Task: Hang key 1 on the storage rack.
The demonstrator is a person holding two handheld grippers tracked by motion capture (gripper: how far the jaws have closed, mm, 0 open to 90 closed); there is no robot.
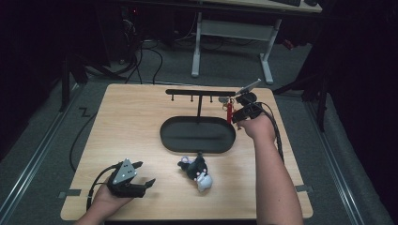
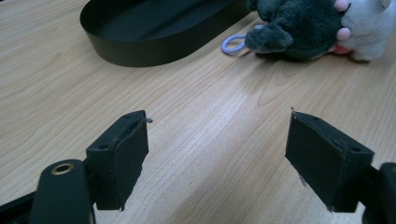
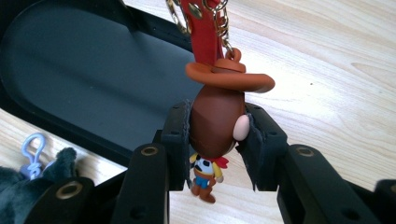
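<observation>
Pinching the head of a little cowboy figure, my right gripper has its jaws closed on both sides of it. The figure hangs by a red strap and chain from the right end of a black rack, whose post rises from an oval black tray. My left gripper rests on the table near its front left corner, jaws wide, nothing between them. A plush toy lies just in front of the tray.

table: pale wood, smooth | tray: matt black, perhaps metal | cowboy figure: glossy plastic | toy: plush cloth
</observation>
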